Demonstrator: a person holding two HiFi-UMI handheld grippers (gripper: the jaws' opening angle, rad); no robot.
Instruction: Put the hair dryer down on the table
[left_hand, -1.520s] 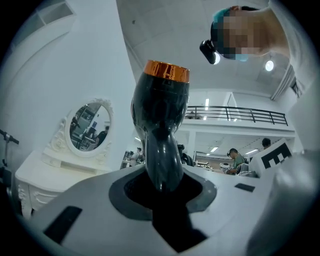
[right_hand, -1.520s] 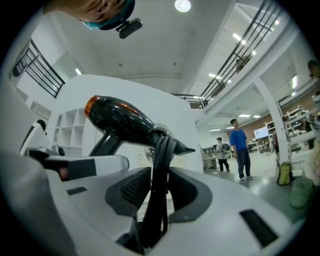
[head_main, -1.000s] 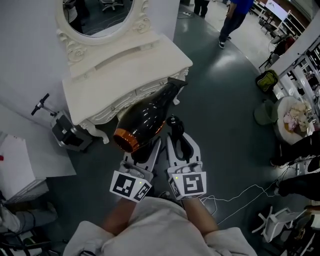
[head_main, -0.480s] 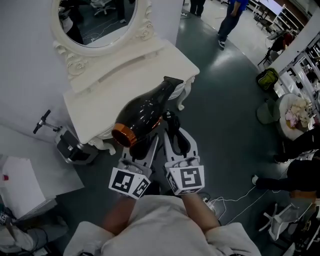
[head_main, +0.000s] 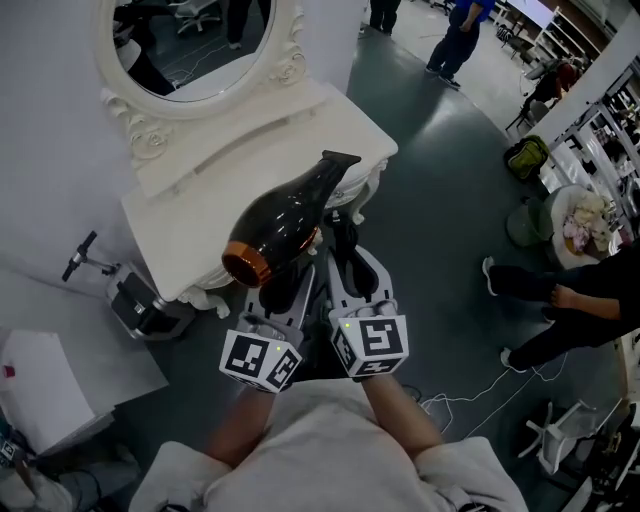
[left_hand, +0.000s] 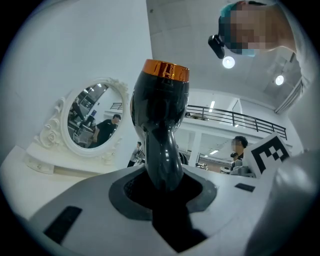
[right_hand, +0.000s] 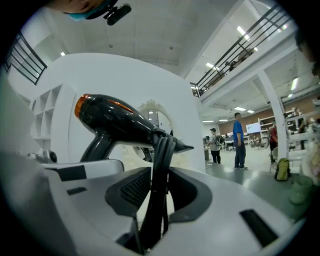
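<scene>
Hair dryer (head_main: 285, 225) was seen as a glossy black body, fat at the back and tapered toward the front. A copper-orange ring (head_main: 245, 263) was fitted round the rear end, a flat narrow nozzle (head_main: 340, 162) at the other. A curved black handle (left_hand: 162, 150) came off the underside, and a black cord (right_hand: 159, 170) was folded into a bundle.

In the head view the long axis was laid diagonally: ring end low and left, nearest the person, nozzle high and right, aimed away over the front edge of the white table (head_main: 200, 215). Body was tilted, nozzle end further out than the ring end.

Dryer was held up in the air at the table's front edge, not set down on it. An oval mirror (head_main: 190, 45) in an ornate white frame was stood at the back of the table.

Left gripper (head_main: 288, 290): jaws were clamped on the handle, body carried above them. Right gripper (head_main: 345, 262): jaws were closed on the folded cord, just beside the left one.
</scene>
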